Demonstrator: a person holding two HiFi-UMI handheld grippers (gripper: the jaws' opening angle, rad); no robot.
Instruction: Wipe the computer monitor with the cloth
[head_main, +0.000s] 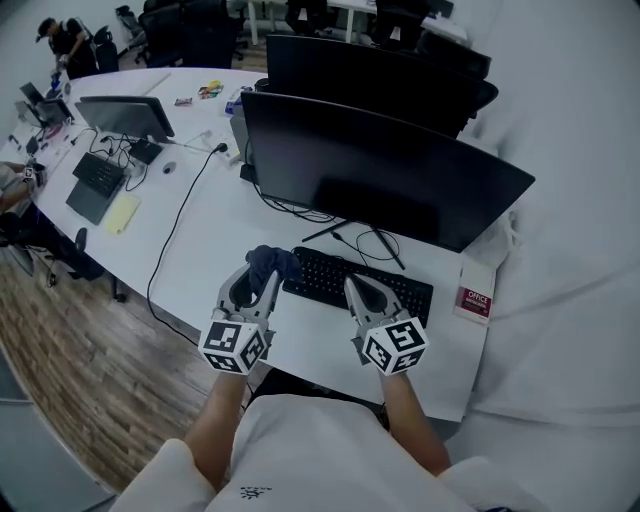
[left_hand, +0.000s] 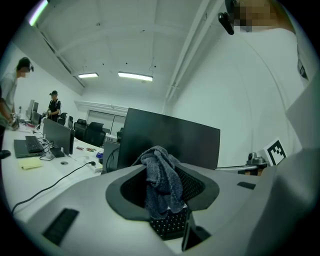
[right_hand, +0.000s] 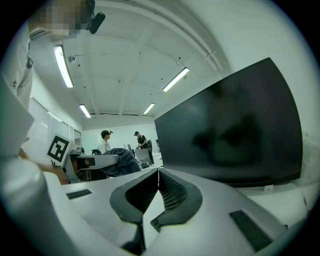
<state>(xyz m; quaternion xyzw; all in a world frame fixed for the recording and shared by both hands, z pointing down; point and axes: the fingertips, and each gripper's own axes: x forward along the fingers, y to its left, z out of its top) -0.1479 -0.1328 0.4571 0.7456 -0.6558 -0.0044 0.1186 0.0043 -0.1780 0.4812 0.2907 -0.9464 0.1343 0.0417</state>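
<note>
Open-plan office with a long white desk (head_main: 225, 215); the monitor (head_main: 380, 165) stands on it directly in front of the person, its dark screen facing them and its long axis running left to right across the head view, the right end a little nearer. A keyboard (head_main: 365, 282) lies between the screen and both grippers. The left gripper (head_main: 266, 276) is clamped on the cloth (left_hand: 161, 182), a dark bunched towel that sticks up past the jaw tips, and hovers over the keyboard's left end. In its own view the monitor rises straight ahead behind the cloth, so the screen lies forward and up from it, apart and not yet touched. The right gripper (right_hand: 158, 171) has its jaws pressed together on nothing and sits beside the left one, with the screen ahead and to its right. Judging from this, the left arm should do the wiping: reach forward over the keyboard, lift the cloth to the screen's left half, then sweep along the long axis.
</note>
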